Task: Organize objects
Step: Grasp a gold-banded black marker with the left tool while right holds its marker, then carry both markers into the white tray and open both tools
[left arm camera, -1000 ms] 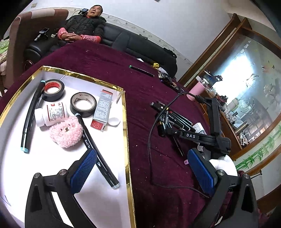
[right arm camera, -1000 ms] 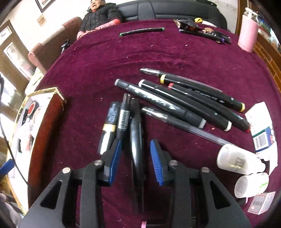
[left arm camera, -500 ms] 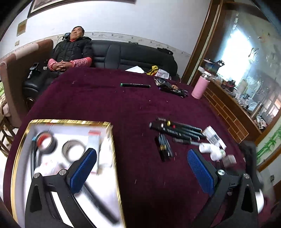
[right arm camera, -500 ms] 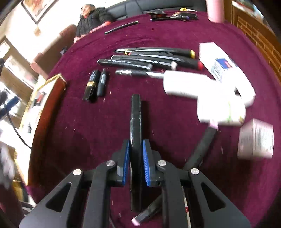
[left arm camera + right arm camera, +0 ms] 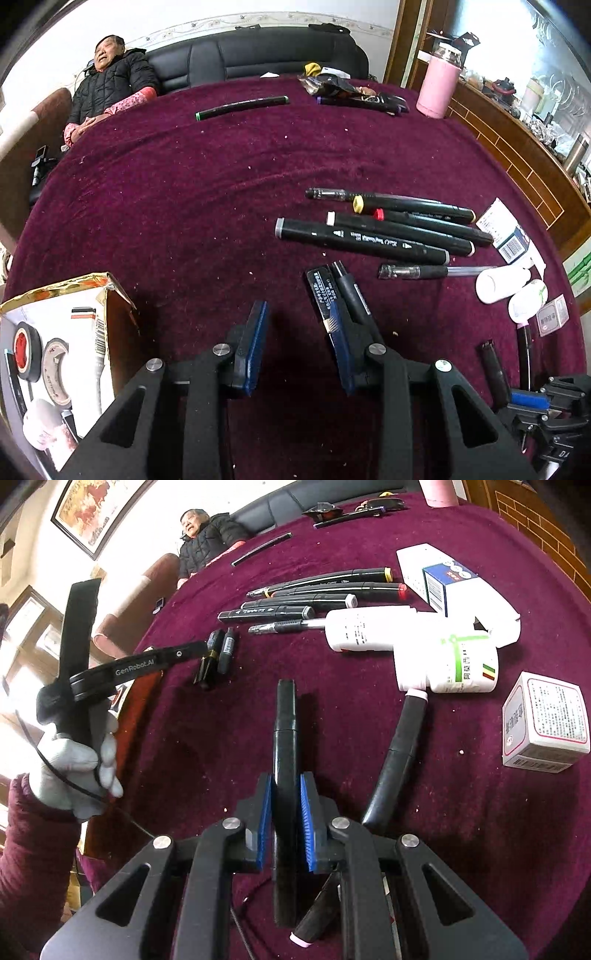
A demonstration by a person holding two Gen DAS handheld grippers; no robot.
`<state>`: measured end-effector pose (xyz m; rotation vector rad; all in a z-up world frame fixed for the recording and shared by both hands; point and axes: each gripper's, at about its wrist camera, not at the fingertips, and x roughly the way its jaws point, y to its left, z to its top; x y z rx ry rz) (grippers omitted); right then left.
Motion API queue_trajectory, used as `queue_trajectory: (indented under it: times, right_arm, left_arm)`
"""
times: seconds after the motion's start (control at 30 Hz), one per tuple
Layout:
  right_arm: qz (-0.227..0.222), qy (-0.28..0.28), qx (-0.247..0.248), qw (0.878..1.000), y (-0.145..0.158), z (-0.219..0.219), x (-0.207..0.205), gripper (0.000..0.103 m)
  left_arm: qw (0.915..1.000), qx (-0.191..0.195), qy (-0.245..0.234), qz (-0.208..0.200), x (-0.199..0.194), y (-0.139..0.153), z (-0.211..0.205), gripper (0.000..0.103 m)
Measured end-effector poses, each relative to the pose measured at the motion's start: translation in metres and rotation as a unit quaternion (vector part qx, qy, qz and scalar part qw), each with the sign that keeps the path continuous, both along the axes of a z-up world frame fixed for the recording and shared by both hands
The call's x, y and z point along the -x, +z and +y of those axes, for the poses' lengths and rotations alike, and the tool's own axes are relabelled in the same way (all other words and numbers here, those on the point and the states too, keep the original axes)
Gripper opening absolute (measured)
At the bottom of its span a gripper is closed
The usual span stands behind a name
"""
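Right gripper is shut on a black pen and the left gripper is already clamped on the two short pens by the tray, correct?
Not quite. The right gripper is shut on the black pen, but the left gripper holds nothing: its jaws have just been closing, and in the left wrist view the two short pens lie at one finger's tip, not between the pads.

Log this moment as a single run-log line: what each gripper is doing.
right gripper: shut on black marker, above cloth | left gripper: nothing between pads, jaws just been closing, beside two small black pens | tray: partly filled
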<state>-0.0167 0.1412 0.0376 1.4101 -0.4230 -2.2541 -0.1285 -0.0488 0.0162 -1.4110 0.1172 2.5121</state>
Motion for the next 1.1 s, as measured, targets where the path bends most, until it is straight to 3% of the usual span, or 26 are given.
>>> queue_trajectory:
  times: [0.2,0.3,0.53,0.77,0.83,0.97,1.1]
  right_arm:
    - [0.001,0.002,0.012,1.000,-0.002,0.002,0.002,0.012]
    - [0.000,0.002,0.014,1.000,-0.002,0.002,0.004,0.012]
    - [-0.001,0.006,0.023,1.000,-0.004,0.007,0.006,0.012]
    - [0.005,0.000,-0.044,0.999,0.004,-0.012,0.011,0.012]
    - [0.002,-0.004,-0.056,0.998,0.005,-0.016,0.014,0.012]
    - [0.007,0.001,-0.087,0.996,0.007,-0.026,0.017,0.013]
    - [0.010,0.002,-0.062,0.998,0.010,-0.024,0.013,0.013]
  left_arm:
    - [0.9992,-0.037,-0.012,0.006,-0.001,0.007,0.002,0.030]
    - [0.9998,0.003,-0.019,0.005,-0.001,-0.001,0.012,0.030]
    - [0.9999,0.002,-0.015,-0.003,0.000,-0.013,0.003,0.030]
    - [0.9956,0.077,-0.036,0.040,-0.007,-0.017,0.030,0.028]
    - [0.9970,0.053,-0.046,0.032,-0.008,-0.017,0.027,0.014]
    - [0.9989,-0.004,-0.035,0.029,-0.014,-0.007,0.009,0.014]
    - [0.9979,-0.046,-0.021,0.041,-0.028,0.012,-0.012,0.014]
